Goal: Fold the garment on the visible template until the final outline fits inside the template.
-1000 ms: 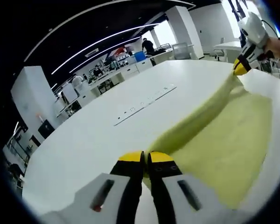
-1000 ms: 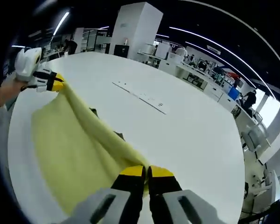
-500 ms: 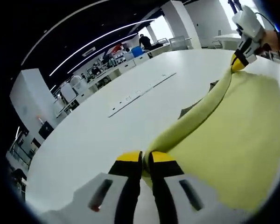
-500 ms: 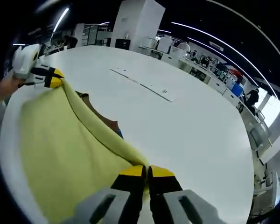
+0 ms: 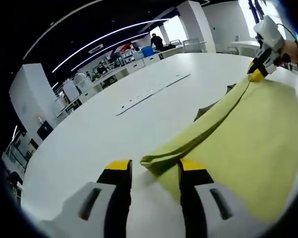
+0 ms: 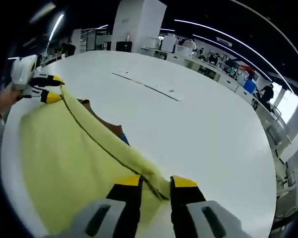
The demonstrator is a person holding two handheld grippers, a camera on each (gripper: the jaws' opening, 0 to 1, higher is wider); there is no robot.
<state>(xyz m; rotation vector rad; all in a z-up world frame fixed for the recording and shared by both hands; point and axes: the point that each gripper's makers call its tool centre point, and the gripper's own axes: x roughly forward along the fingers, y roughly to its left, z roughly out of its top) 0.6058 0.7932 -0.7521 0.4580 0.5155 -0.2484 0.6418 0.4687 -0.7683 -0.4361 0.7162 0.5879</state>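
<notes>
Garment (image 5: 248,134), a pale yellow cloth, is lying spread over the near part of the white desk (image 5: 104,134), its folded far edge running as a thick roll between the two hand-held grippers. In the left gripper view, the left hand-held gripper (image 5: 151,168) is standing with its yellow-tipped jaws parted, and the bunched corner of the garment is sitting in the gap between them, apparently loose rather than pinched. The right hand-held gripper (image 5: 258,72) is appearing at the far end of the roll, toward the desk's edge, with the cloth meeting its yellow tips; whether it is pinching there I cannot tell from this view. In the right gripper view, the right hand-held gripper (image 6: 156,183) is showing its jaws spread apart, with the garment's (image 6: 64,148) dark-stitched hem passing between them. The left hand-held gripper (image 6: 47,89) is showing at the cloth's other corner. A dark brownish sheet (image 6: 107,126) is peeking out from under the roll. A long thin strip (image 6: 146,85) is lying farther out on the desk (image 6: 213,129).
</notes>
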